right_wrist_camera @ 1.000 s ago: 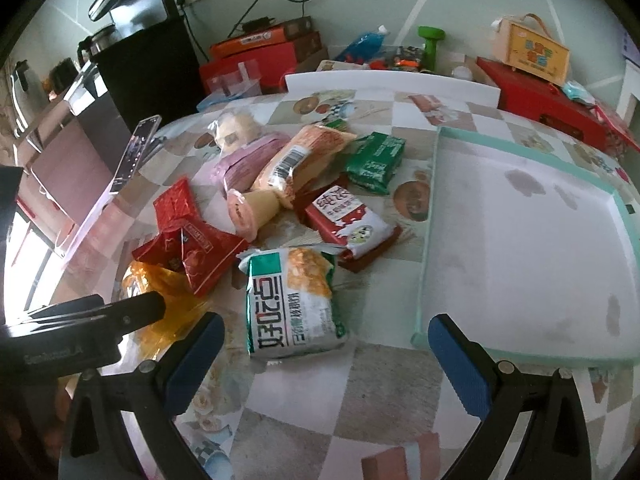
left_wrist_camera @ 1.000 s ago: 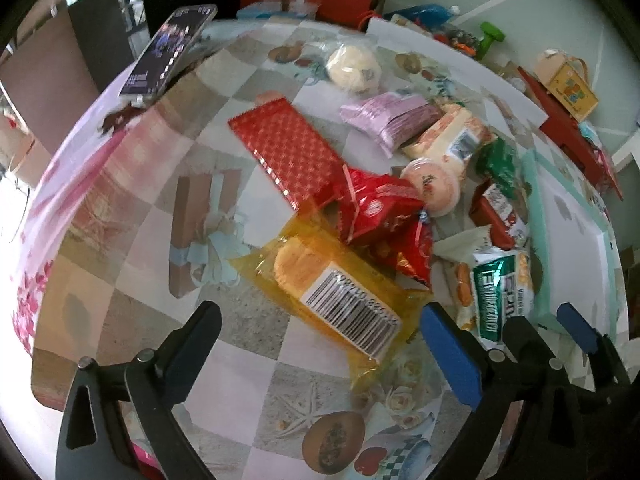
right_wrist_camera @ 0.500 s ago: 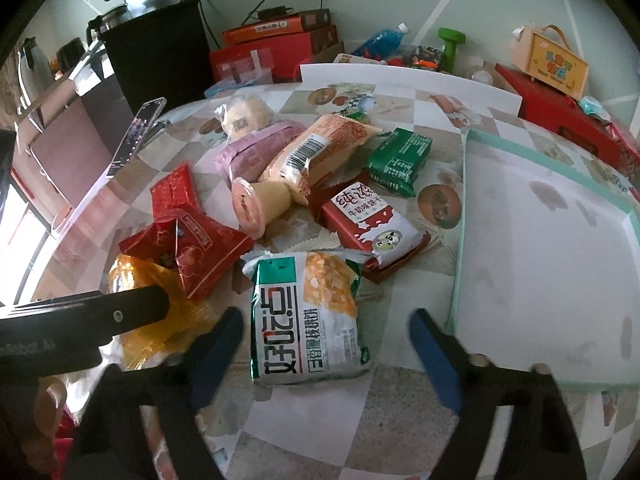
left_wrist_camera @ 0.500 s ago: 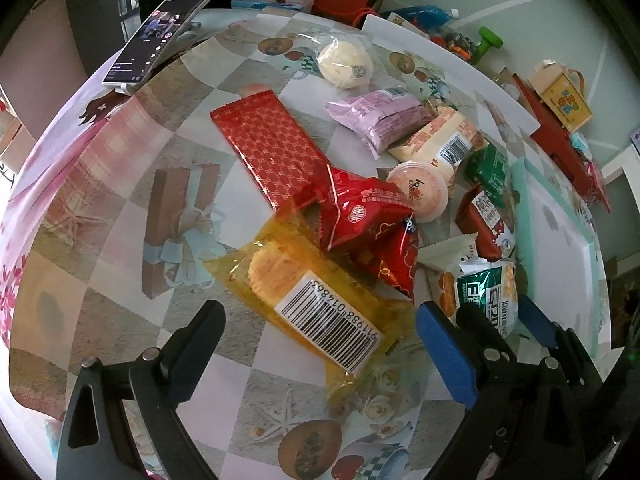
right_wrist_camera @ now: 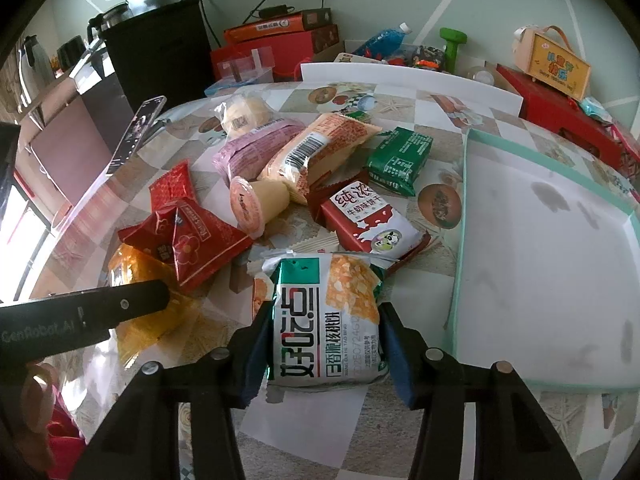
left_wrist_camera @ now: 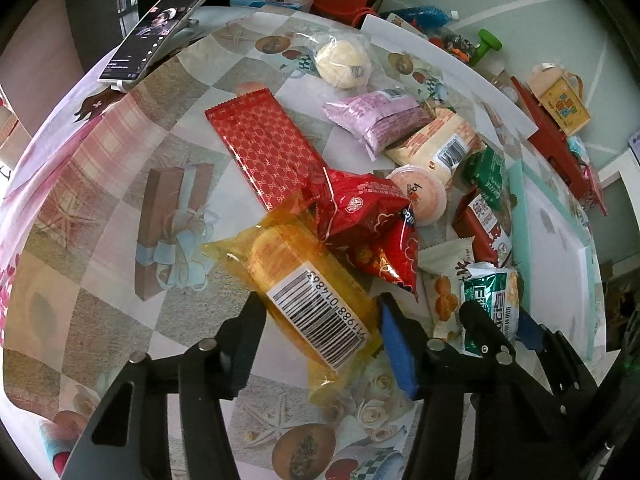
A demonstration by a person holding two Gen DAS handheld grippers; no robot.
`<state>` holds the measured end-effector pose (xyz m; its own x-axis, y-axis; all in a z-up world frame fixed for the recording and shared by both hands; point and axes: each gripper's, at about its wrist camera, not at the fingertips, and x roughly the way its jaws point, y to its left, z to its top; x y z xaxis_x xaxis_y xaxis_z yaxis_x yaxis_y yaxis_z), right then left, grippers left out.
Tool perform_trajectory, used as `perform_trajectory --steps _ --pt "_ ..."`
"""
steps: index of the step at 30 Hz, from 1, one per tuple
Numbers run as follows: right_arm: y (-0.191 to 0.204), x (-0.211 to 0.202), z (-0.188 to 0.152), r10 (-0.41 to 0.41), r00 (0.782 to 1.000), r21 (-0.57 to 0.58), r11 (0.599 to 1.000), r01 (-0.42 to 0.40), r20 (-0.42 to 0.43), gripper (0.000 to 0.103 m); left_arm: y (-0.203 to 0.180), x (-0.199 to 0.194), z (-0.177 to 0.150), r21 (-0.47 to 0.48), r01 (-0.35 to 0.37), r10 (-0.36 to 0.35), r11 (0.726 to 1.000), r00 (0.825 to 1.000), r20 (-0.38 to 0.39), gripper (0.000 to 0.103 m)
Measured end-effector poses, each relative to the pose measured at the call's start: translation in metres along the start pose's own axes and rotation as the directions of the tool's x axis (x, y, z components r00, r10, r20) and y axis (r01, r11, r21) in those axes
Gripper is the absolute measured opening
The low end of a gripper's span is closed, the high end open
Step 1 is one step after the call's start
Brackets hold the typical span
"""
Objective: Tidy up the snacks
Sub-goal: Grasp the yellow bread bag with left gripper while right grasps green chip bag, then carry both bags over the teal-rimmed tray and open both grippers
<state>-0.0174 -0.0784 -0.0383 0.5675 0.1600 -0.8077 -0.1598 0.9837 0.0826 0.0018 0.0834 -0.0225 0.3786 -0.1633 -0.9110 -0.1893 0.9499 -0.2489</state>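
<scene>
A pile of wrapped snacks lies on the patterned tablecloth [left_wrist_camera: 100,200]. My left gripper [left_wrist_camera: 320,344] is shut on an orange cookie pack with a barcode [left_wrist_camera: 312,292], its pads pressing both sides. My right gripper [right_wrist_camera: 324,344] is shut on a green-and-white snack bag [right_wrist_camera: 324,312]; the bag also shows in the left wrist view [left_wrist_camera: 492,300]. Beyond lie red packets [left_wrist_camera: 360,216], a long red pack [left_wrist_camera: 264,148], a purple bag [left_wrist_camera: 380,120], a round bun [left_wrist_camera: 344,64], a jelly cup [right_wrist_camera: 256,204], a milk-biscuit pack [right_wrist_camera: 368,220] and a dark green pack [right_wrist_camera: 400,160].
A white tray with a teal rim [right_wrist_camera: 460,216] sits to the right of the pile. A phone [left_wrist_camera: 156,32] stands propped at the far left table edge. Red boxes [right_wrist_camera: 272,48], a bottle and a small yellow case [right_wrist_camera: 556,64] crowd the area behind the table.
Both grippers moved forward and down and closed: the left onto the orange cookie pack, the right onto the green-and-white bag. Both were open a second ago.
</scene>
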Motion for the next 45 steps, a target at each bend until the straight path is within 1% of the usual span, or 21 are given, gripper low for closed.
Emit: perform_trajectory --steps 10,21,26,30,34,36,39,41,45 --pt "-0.003 -0.011 0.0 -0.004 0.999 0.017 1.0 0.004 0.034 0.053 0.007 -0.008 0.002 -0.03 0.008 -0.008 1.0 1.0 0.018 0.051" --pt "-0.007 -0.033 0.004 0.001 0.995 0.042 0.999 -0.005 0.101 0.053 0.008 -0.041 0.002 -0.038 0.032 -0.028 0.999 0.993 0.113 0.051" --pt "-0.01 -0.036 0.005 0.003 0.994 0.058 0.998 -0.01 0.112 0.053 0.006 -0.056 0.003 -0.041 0.026 -0.02 0.999 0.987 0.161 0.051" --pt "-0.014 -0.04 0.007 0.003 0.993 0.072 0.997 -0.011 0.118 0.053 0.003 -0.063 0.004 -0.026 0.021 -0.016 0.999 0.984 0.179 0.051" --pt "-0.022 -0.046 0.011 -0.004 0.992 0.092 0.996 -0.008 0.126 0.053 -0.012 -0.06 0.008 0.008 0.01 -0.012 1.0 0.986 0.166 0.051" --pt "-0.029 -0.049 0.016 -0.027 0.991 0.107 0.994 0.013 0.129 0.053 -0.026 -0.058 0.012 0.039 0.007 -0.014 0.999 0.987 0.16 0.051" --pt "-0.049 -0.058 0.025 -0.075 0.987 0.151 0.987 0.053 0.145 0.053 -0.054 -0.055 0.019 0.106 0.018 -0.035 0.994 0.987 0.159 0.051" --pt "-0.066 -0.065 0.032 -0.124 0.979 0.187 0.978 0.093 0.16 0.053 -0.076 -0.053 0.023 0.166 0.024 -0.052 0.986 0.985 0.165 0.051" --pt "-0.1 -0.069 0.041 -0.195 0.967 0.258 0.955 0.148 0.165 0.053 -0.122 -0.047 0.027 0.274 0.065 -0.111 0.959 0.981 0.158 0.051"
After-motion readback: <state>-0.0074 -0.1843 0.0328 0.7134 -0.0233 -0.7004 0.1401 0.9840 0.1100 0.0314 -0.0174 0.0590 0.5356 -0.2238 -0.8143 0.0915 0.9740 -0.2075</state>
